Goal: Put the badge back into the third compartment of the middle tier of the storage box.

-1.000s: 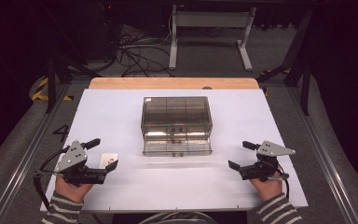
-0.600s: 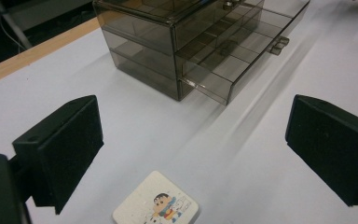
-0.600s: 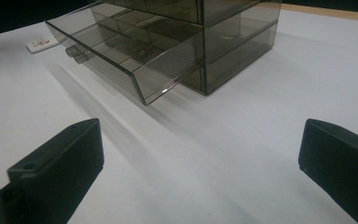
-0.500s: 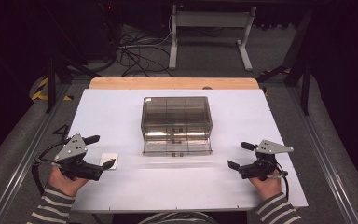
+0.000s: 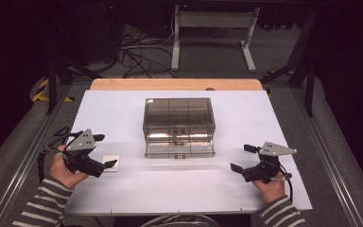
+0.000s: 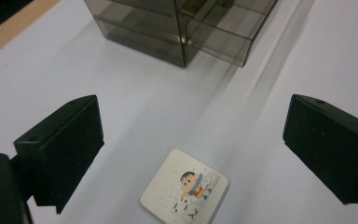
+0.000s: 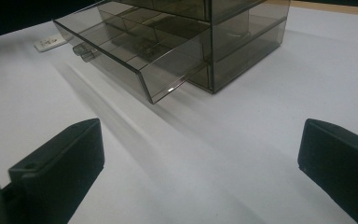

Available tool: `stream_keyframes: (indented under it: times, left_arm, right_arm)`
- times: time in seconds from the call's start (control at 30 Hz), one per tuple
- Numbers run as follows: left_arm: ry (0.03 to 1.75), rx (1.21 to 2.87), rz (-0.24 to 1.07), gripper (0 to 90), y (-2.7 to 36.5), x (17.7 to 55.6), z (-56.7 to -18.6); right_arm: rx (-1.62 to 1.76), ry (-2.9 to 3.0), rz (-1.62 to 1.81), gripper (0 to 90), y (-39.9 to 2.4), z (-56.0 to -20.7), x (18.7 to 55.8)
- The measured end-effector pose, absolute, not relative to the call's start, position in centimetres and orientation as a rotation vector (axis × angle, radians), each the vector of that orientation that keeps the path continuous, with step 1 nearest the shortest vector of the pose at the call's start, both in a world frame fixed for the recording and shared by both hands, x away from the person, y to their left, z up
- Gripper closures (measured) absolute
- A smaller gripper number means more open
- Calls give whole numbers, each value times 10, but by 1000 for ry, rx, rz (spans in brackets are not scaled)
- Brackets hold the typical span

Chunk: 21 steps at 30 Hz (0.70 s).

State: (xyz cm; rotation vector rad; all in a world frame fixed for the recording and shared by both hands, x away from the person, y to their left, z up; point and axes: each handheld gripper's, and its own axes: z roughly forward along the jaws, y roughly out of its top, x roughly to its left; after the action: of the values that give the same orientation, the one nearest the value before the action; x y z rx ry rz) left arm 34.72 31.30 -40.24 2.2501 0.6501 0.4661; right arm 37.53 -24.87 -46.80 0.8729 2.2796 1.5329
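Coaster [image 6: 185, 193] with a cartoon print lies flat on the white table [image 5: 123, 113], just below and between the left gripper's [image 6: 193, 149] wide-apart jaws, untouched. Right gripper [image 7: 200, 172] is also spread wide, empty, facing the smoky drawer box [image 7: 177, 42] beyond its fingers

The high view looks forward and down over the whole white table [image 5: 123, 109]. Each gripper view sits low and close above it, sharing the smoky plastic drawer box [image 6: 182, 28] from opposite sides.
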Motion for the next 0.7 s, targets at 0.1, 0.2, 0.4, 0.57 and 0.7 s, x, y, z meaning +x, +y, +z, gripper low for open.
stream_keyframes:
  times: [0.1,0.2,0.4,0.57,0.7]
  left_arm:
    - [649,2275,458,59,314,351,-404]
    - [644,2287,444,68,316,355,-405]
    - [627,2372,434,86,313,360,-408]
    - [607,2414,401,101,312,363,-412]
    - [604,2441,396,102,310,365,-416]
  right_arm:
    - [874,2281,1529,10,-248,-468,375]
    - [875,2282,1530,10,-248,-468,375]
    - [874,2286,1530,11,-248,-469,375]
    - [863,2290,1523,11,-247,-469,375]
    - [862,2292,1526,11,-247,-469,375]
